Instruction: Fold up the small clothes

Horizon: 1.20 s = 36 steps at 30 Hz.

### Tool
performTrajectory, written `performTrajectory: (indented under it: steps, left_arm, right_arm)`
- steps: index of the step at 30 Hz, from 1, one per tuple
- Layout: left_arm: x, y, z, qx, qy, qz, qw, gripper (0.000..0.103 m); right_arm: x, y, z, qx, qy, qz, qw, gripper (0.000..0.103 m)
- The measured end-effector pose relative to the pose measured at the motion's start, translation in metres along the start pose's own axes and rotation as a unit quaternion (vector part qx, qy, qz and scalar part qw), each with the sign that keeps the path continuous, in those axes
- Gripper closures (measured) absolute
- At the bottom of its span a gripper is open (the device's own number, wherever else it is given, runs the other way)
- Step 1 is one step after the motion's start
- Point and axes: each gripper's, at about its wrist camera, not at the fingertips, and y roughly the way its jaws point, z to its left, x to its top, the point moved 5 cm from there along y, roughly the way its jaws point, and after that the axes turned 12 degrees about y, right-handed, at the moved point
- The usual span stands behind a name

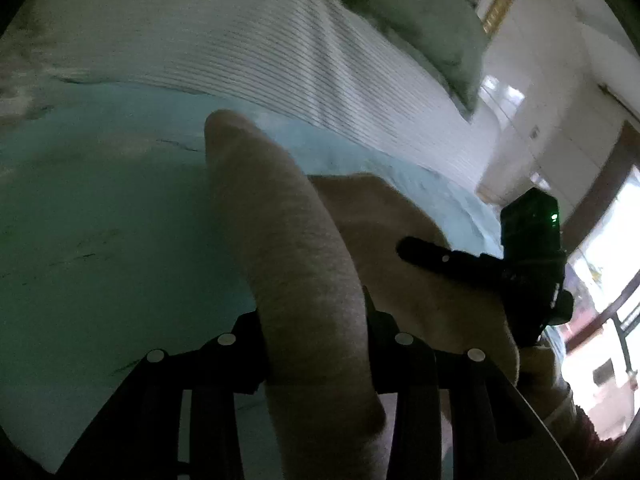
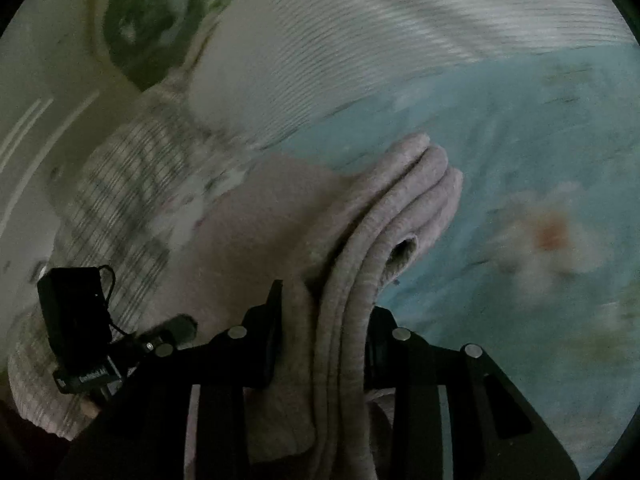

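A pinkish-beige knit garment (image 1: 280, 220) is bunched into a thick fold that runs up between the jaws of my left gripper (image 1: 316, 320), which is shut on it. The rest of the garment spreads to the right, toward the right gripper's black finger (image 1: 424, 254). In the right wrist view the same garment (image 2: 400, 192) shows as several stacked folded layers, with my right gripper (image 2: 326, 308) shut on them. The left gripper's finger (image 2: 176, 328) lies at the garment's left side. The cloth hangs a little above the light blue bedsheet (image 2: 520, 120).
A white striped blanket (image 1: 260, 40) lies across the bed behind the sheet (image 1: 100, 220), with a green patterned pillow (image 1: 432, 20) beyond it. A flower print (image 2: 552, 236) marks the sheet. A white wall (image 1: 560, 92) and a bright window (image 1: 612, 248) stand right.
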Motion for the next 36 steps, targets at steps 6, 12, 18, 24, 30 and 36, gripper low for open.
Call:
performTrajectory:
  steps: [6,12,18,24,30,36]
  left_arm:
    - [-0.05,-0.057,0.055,0.048,-0.034,-0.006,0.9982,0.065]
    - [-0.095,-0.041,0.08,0.051,-0.077,0.038,0.995,0.062]
    - [-0.101,-0.034,0.078,0.066,-0.068,0.06,0.9936,0.046]
    - [-0.095,-0.055,0.082,0.087,-0.077,0.049,0.9919,0.039]
    - [-0.08,-0.08,0.07,0.089,-0.051,0.009,0.9947,0.044]
    - [-0.075,-0.077,0.043,0.047,-0.004,0.008,0.9988,0.046]
  right_arm:
    - [-0.036,0.055,0.011,0.003,0.002,0.05,0.999,0.069]
    - [-0.051,0.057,-0.015,-0.012,0.039,0.06,0.997,0.066]
    - [-0.051,0.042,-0.02,-0.042,0.053,0.044,0.997,0.048]
    - [-0.031,-0.005,-0.003,-0.082,0.018,-0.036,0.996,0.049]
    - [-0.032,0.02,0.021,-0.071,-0.005,0.002,0.997,0.067]
    - [-0.03,0.051,0.005,-0.094,0.03,0.027,0.995,0.093]
